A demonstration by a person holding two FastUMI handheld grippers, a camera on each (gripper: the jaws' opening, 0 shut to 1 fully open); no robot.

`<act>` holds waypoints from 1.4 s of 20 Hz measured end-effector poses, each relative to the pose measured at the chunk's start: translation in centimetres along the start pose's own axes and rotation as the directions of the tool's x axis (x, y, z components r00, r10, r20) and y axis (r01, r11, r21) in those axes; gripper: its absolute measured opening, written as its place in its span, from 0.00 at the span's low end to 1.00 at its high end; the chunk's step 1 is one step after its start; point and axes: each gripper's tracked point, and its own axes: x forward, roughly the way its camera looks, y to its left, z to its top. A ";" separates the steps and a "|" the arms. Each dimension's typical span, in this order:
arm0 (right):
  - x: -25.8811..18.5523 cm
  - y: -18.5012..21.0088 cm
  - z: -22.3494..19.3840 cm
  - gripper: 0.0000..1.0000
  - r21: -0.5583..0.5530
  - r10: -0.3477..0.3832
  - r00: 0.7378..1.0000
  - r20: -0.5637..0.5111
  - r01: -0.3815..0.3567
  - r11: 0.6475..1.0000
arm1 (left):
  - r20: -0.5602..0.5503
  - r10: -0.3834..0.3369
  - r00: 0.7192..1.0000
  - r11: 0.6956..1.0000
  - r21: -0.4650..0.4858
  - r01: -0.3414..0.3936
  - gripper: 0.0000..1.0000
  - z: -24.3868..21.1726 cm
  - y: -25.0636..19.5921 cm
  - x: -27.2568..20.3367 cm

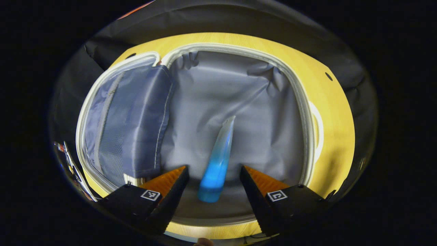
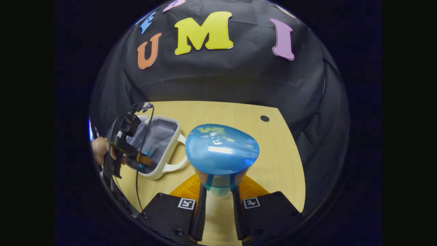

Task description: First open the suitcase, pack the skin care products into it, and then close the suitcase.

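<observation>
In the left gripper view, the left gripper hangs over the open suitcase with its two fingers spread wide and nothing pressed between them. Just ahead of the fingertips, in the gap between them, a blue tube lies on the grey lining of the case's main compartment – its blue cap end is nearest the gripper and its clear, flat crimped end points away. Neither finger touches the tube. To the gripper's left sits the other half of the case, a grey zipped divider pocket with a pale zip track around its edge. The case rests on a light wooden table, which shows as a band past its far and right-hand rim.

In the right gripper view, the right gripper is closed narrowly on a blue bottle: both fingers press on the part just below its wide, glossy rounded end, which bulges above the fingertips. It is held above the wooden table – well apart from the suitcase, which lies off to this gripper's left with its white handle turned toward the bottle. There the left gripper is seen from afar, dipped inside the case, with a person's hand holding its grip and a black cable looping down from it.
</observation>
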 end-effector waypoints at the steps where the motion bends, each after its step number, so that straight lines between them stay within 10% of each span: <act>1: 0.3 1.0 0.6 0.34 -0.014 0.013 1.000 0.007 -0.013 1.000 | 0.044 -0.003 0.999 1.000 0.013 0.002 0.98 0.3 -0.1 -1.2; 6: 2.1 8.0 3.9 0.34 -0.047 0.097 0.995 0.025 -0.095 0.994 | 0.336 0.033 0.941 0.994 0.086 -0.066 0.98 4.1 1.5 -10.8; 12: 6.0 18.4 2.9 0.34 -0.056 0.174 0.983 -0.060 -0.177 0.983 | 0.627 0.050 0.777 0.986 0.096 -0.140 0.97 5.5 6.3 -21.5; 17: 10.8 21.9 -2.6 0.34 -0.041 0.093 0.964 -0.249 -0.106 0.993 | 0.721 0.053 0.691 0.996 0.010 -0.088 0.97 4.6 9.9 -27.0; 28: 12.2 20.9 -5.8 0.34 0.135 0.026 0.881 -0.472 0.043 0.990 | 0.724 0.089 0.684 0.996 -0.063 -0.063 0.98 3.5 15.0 -27.2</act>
